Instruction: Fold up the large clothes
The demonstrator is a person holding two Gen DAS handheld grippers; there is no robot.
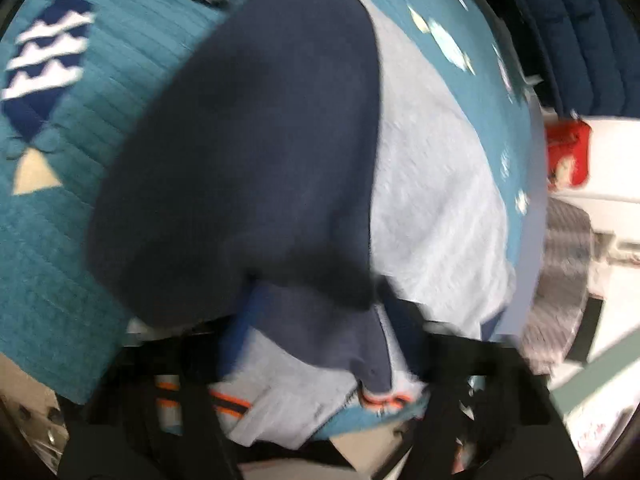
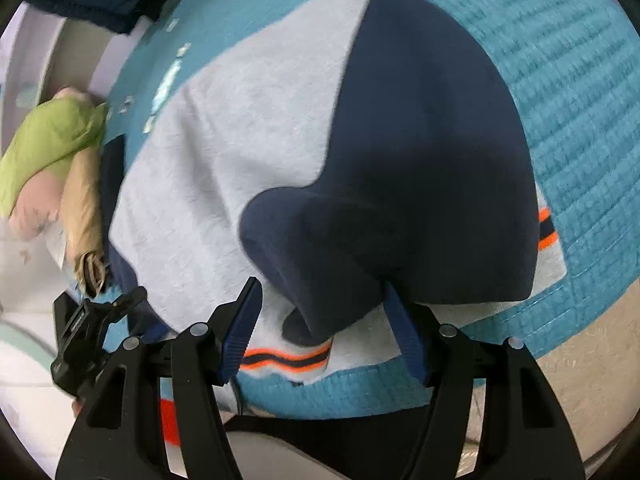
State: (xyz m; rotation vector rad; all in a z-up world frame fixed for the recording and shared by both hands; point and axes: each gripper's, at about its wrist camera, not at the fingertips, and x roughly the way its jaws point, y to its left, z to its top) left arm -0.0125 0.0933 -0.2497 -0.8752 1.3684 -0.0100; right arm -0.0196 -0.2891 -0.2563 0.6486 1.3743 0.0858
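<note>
- The grey-and-navy sweatshirt (image 2: 248,152) is lying on a teal quilt (image 2: 572,80), spreading ahead of both pairs of fingers.
- The right gripper (image 2: 320,316) is standing spread, a navy fold lying between its blue pads (image 2: 240,332), unpinched.
- The left gripper (image 1: 320,344) is blurring; navy cloth is sitting between its fingers, though I cannot tell if they are pinching.

Motion blur smears the whole left wrist view, so whether the left tongs (image 1: 320,344) pinch the sweatshirt (image 1: 256,152) cannot be told. The red packet (image 1: 568,156) at three o'clock is too smeared to read. In the right wrist view the navy fold hides the tip of one blue pad (image 2: 394,304), and the green bundle (image 2: 48,148) at nine o'clock is cut off by the edge.
</note>
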